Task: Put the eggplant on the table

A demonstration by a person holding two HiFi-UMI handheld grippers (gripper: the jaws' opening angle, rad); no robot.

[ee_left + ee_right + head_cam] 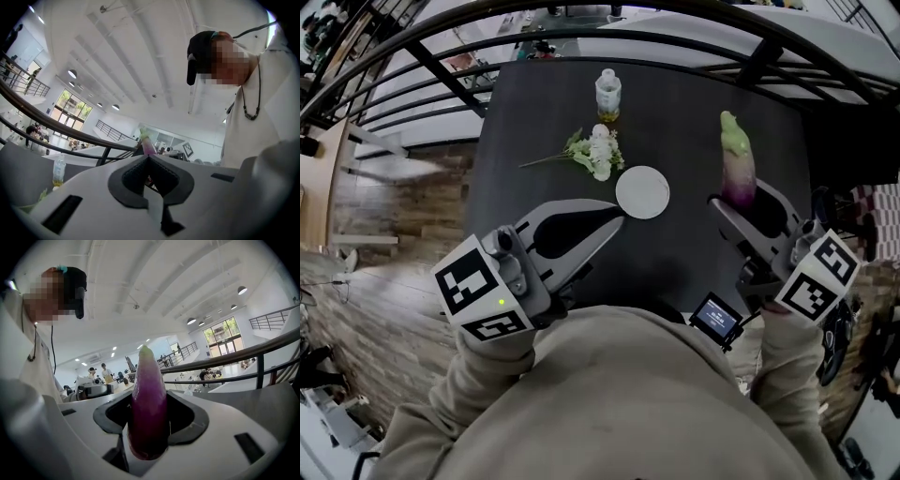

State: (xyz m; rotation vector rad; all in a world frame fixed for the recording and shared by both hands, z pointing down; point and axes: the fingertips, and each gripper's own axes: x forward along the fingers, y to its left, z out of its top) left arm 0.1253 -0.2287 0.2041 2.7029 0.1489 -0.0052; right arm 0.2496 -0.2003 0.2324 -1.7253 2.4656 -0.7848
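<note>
Your right claw [741,202] is clamped on the one eggplant [736,155] by its purple end, and it sticks out toward 12 o'clock from the jaws, over the right side of the table [534,122]. Your left claw [614,221] is pinched shut on nothing at 7 o'clock. Also out there: one bottle [607,96], one flower bunch [592,152], one white disc [642,191].

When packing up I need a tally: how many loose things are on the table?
3: bottle at the far edge, flower sprig before it, white disc nearest. Right gripper holds the eggplant. Table's near edge hidden.
</note>
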